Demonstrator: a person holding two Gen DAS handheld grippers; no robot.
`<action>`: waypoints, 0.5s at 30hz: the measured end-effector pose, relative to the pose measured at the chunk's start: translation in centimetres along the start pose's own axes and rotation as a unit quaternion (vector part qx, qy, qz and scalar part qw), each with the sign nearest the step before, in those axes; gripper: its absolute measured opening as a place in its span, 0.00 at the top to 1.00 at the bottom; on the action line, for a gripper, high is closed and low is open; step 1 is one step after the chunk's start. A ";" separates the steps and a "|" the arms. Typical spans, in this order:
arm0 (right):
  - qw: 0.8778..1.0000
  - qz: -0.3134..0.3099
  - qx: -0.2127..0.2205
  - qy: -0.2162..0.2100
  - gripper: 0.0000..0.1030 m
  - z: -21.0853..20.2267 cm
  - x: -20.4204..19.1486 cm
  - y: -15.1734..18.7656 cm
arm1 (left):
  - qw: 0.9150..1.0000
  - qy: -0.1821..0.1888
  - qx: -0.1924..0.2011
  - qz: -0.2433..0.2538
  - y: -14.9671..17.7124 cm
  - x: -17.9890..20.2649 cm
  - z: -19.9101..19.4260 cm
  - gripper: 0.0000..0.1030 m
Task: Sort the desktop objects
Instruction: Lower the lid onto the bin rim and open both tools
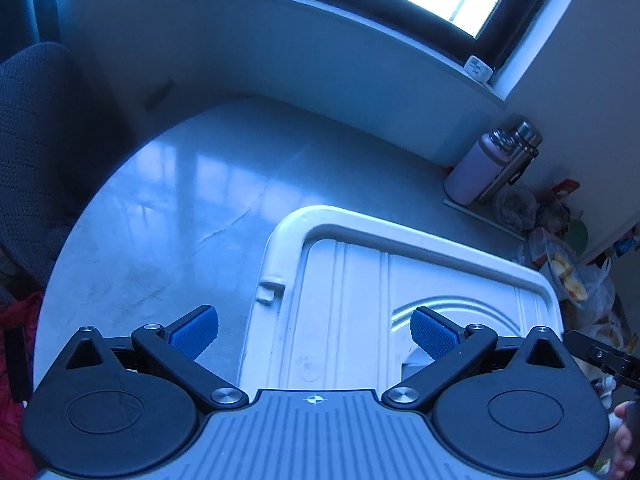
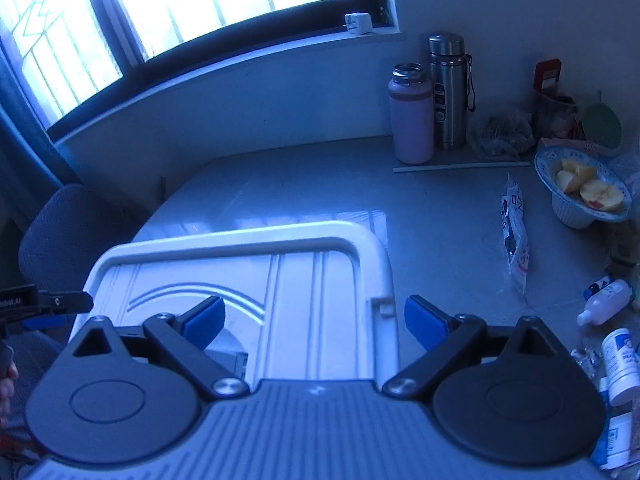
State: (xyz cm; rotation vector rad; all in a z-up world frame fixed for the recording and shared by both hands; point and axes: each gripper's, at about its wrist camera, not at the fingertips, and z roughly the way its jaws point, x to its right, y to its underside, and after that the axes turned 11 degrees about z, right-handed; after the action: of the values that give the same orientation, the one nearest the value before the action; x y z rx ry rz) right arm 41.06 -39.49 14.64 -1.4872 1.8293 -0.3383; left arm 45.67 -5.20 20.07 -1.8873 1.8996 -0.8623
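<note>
A white plastic box with its ribbed lid closed (image 1: 400, 280) (image 2: 248, 268) sits on the grey table. My left gripper (image 1: 314, 334) hangs open over the lid's left edge, nothing between its blue pads. My right gripper (image 2: 314, 320) is open too, straddling the lid's right rim with its latch tab (image 2: 380, 306). To the right lie loose items: a snack packet (image 2: 514, 232), a small white bottle on its side (image 2: 606, 302) and white pill jars (image 2: 620, 364). The other gripper's tip shows at each view's edge.
A pink bottle (image 2: 412, 116) and a steel flask (image 2: 448, 92) stand by the back wall. A bowl of cut fruit (image 2: 588, 192) and plastic bags sit at the right. An office chair (image 1: 36, 140) is at the left, beyond the table edge.
</note>
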 end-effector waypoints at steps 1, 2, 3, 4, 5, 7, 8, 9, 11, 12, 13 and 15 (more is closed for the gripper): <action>1.000 -0.006 -0.002 0.004 0.06 -0.1 -0.1 0.2 | 1.000 -0.005 -0.002 0.006 0.0 0.1 -0.2 0.00; 1.000 -0.016 -0.005 0.013 0.06 -0.1 -0.2 0.3 | 1.000 -0.009 -0.004 0.011 0.1 0.1 -0.4 0.00; 0.999 -0.031 -0.009 0.024 0.06 -0.1 -0.4 0.5 | 1.000 -0.015 -0.011 0.019 0.1 0.2 -0.5 0.00; 0.998 -0.046 -0.013 0.036 0.06 -0.2 -0.7 0.7 | 0.999 -0.022 -0.024 0.029 0.1 0.4 -0.5 0.00; 0.997 -0.062 -0.017 0.047 0.06 -0.3 -0.9 1.0 | 0.998 -0.028 -0.039 0.039 0.1 0.5 -0.5 0.00; 0.993 -0.093 -0.022 0.063 0.06 -0.6 -1.4 1.5 | 0.996 -0.034 -0.060 0.055 0.4 0.7 -0.6 0.00; 0.993 -0.099 -0.023 0.063 0.06 -0.9 -1.5 1.7 | 0.995 -0.036 -0.070 0.062 0.5 0.7 -0.7 0.00; 0.993 -0.098 -0.024 0.058 0.06 -1.2 -1.4 1.8 | 0.994 -0.036 -0.076 0.066 0.7 0.7 -0.8 0.00; 0.994 -0.089 -0.031 0.050 0.07 -1.6 -1.2 1.8 | 0.994 -0.032 -0.083 0.071 1.0 0.6 -1.0 0.00; 0.994 -0.085 -0.036 0.051 0.07 -1.6 -1.0 1.8 | 0.994 -0.029 -0.086 0.068 1.2 0.4 -1.1 0.00; 0.994 -0.084 -0.039 0.054 0.08 -1.6 -0.8 1.8 | 0.993 -0.026 -0.089 0.066 1.4 0.2 -1.1 0.00; 0.994 -0.083 -0.044 0.062 0.14 -1.5 -0.4 1.9 | 0.993 -0.026 -0.102 0.051 1.5 -0.3 -0.9 0.00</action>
State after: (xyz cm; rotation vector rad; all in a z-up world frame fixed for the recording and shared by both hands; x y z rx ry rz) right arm 38.69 -38.94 14.65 -1.7192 1.8401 -0.4442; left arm 43.93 -4.80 19.73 -1.8846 2.1002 -0.6010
